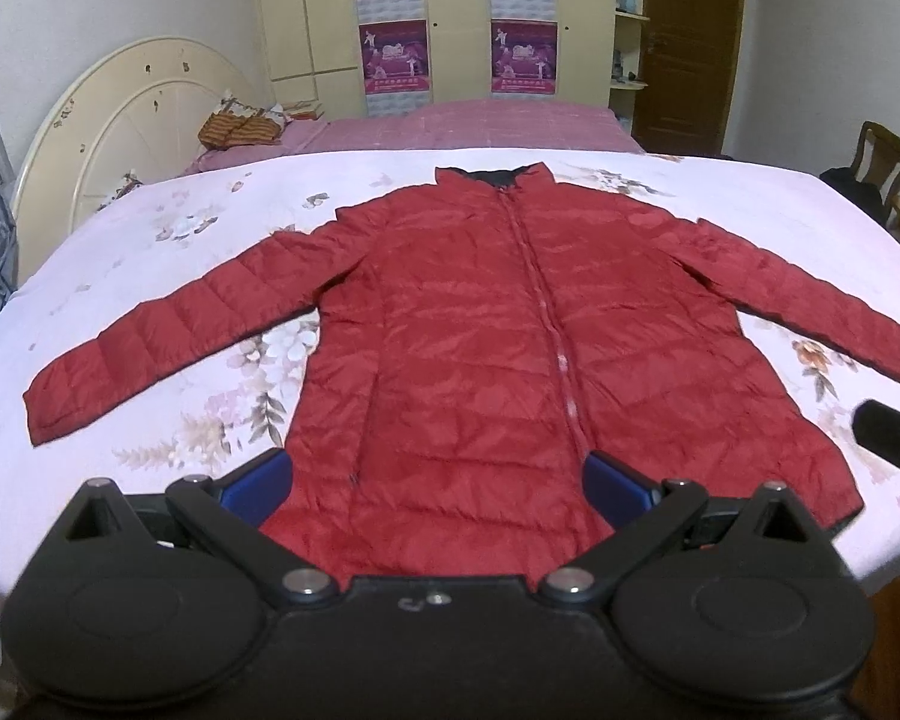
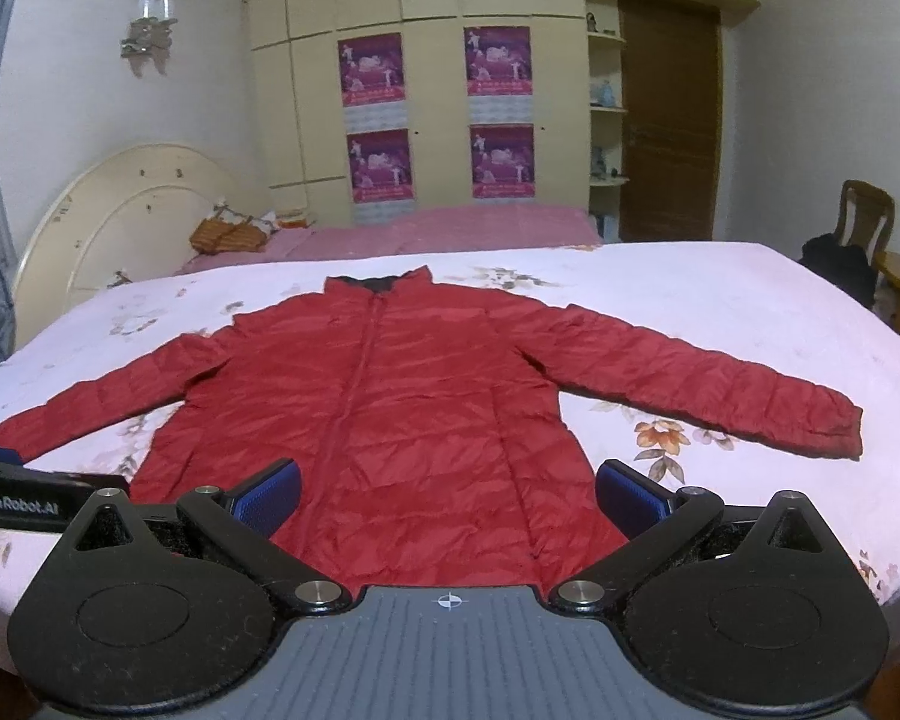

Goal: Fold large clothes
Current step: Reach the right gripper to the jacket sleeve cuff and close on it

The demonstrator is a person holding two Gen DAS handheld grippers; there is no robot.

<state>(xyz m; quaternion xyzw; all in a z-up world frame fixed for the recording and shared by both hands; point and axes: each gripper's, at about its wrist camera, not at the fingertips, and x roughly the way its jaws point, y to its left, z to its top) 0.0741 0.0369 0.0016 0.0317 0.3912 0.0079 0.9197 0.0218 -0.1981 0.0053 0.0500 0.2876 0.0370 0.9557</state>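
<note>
A red quilted puffer jacket (image 1: 498, 354) lies flat and face up on a bed covered with a pale pink floral bedsheet (image 1: 150, 276). The front zip is closed, the dark-lined collar (image 1: 492, 175) points toward the far side of the bed, and the hem lies at the near edge, just in front of both cameras. Both sleeves are spread outward and angled toward the near side; the left sleeve cuff (image 1: 45, 405) and the right sleeve cuff (image 2: 834, 426) rest on the sheet, well apart from the body of the jacket.

The left tool (image 1: 435, 483) hovers over the hem with its blue-padded fingers (image 1: 255, 489) spread wide, released and holding nothing. The right tool (image 2: 447, 495) is likewise released, its blue pads (image 2: 633, 498) wide apart above the lower front of the jacket; whether either tool touches the fabric cannot be told. In the right wrist view, the left tool's black body appears at the left margin; in the left wrist view, part of the right tool shows at the right margin.

Background: a cream rounded headboard (image 2: 126, 222), a striped orange-brown pillow (image 2: 228, 237) on a pink checked blanket (image 2: 450, 234), a cream wardrobe (image 2: 438, 90) bearing four purple posters, a brown wooden door (image 2: 669, 126), and a wooden chair (image 2: 864, 216).
</note>
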